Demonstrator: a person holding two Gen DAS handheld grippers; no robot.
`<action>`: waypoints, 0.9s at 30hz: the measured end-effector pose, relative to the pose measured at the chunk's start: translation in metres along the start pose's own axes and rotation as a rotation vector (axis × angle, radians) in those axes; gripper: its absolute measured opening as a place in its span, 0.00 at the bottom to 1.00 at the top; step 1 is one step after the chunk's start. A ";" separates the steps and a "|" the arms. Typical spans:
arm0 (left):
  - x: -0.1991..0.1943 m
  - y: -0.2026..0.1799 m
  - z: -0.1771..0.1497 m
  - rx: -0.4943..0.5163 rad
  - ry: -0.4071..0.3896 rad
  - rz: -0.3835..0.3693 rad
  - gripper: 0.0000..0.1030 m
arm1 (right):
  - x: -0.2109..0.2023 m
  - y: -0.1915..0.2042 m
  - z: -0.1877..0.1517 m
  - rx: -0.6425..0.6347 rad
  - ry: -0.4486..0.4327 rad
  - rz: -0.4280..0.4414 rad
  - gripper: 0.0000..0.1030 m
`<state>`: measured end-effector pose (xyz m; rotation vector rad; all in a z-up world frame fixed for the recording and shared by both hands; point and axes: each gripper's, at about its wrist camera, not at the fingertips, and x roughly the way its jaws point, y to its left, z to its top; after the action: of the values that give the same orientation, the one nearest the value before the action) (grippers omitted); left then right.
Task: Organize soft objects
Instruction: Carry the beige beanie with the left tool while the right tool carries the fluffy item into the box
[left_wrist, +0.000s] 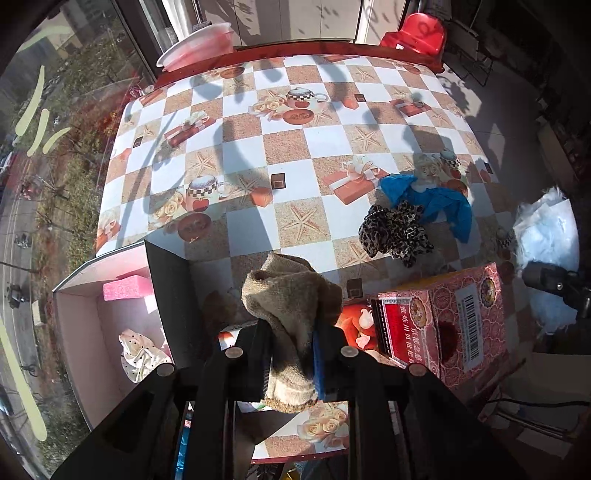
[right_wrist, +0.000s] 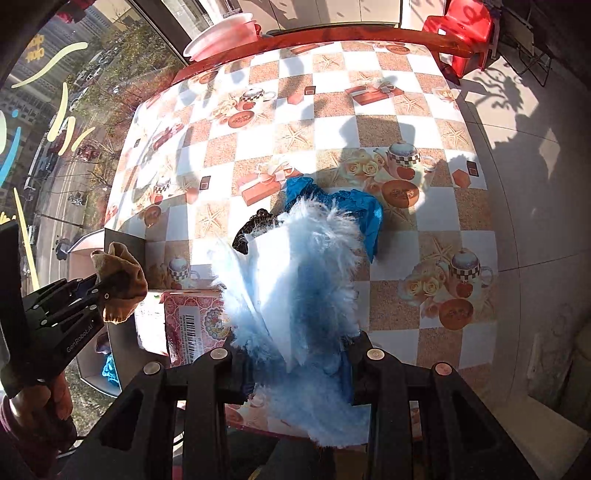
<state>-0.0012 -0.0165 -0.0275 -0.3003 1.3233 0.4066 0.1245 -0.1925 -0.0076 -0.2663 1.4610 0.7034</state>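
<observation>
My left gripper (left_wrist: 291, 332) is shut on a tan knitted cloth (left_wrist: 291, 291), which bunches above the fingers and hangs below them, lifted off the checkered table (left_wrist: 295, 147). The right wrist view shows that gripper (right_wrist: 99, 291) at the left, with the tan cloth (right_wrist: 122, 273) in it. My right gripper (right_wrist: 295, 354) is shut on a fluffy pale blue and white piece (right_wrist: 295, 273), also raised over the table. A leopard-print cloth (left_wrist: 395, 232) and a blue cloth (left_wrist: 436, 199) lie on the table, touching each other.
An open pale box (left_wrist: 74, 332) at the table's left edge holds a pink sponge (left_wrist: 125, 288) and a polka-dot cloth (left_wrist: 142, 354). A black panel (left_wrist: 170, 288) stands beside it. A red patterned carton (left_wrist: 443, 317) lies near the front. Red chair (left_wrist: 417, 33) and basins (left_wrist: 199, 44) behind.
</observation>
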 end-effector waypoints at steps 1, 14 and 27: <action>-0.004 0.002 -0.004 -0.003 -0.005 -0.003 0.19 | 0.001 0.007 -0.001 -0.002 -0.001 0.008 0.35; -0.039 0.028 -0.040 -0.045 -0.069 0.002 0.19 | -0.010 0.075 -0.025 -0.076 -0.011 0.035 0.35; -0.052 0.047 -0.061 -0.089 -0.095 0.000 0.19 | -0.010 0.107 -0.040 -0.126 -0.007 0.031 0.35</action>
<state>-0.0859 -0.0074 0.0107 -0.3508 1.2144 0.4749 0.0305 -0.1347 0.0230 -0.3381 1.4184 0.8224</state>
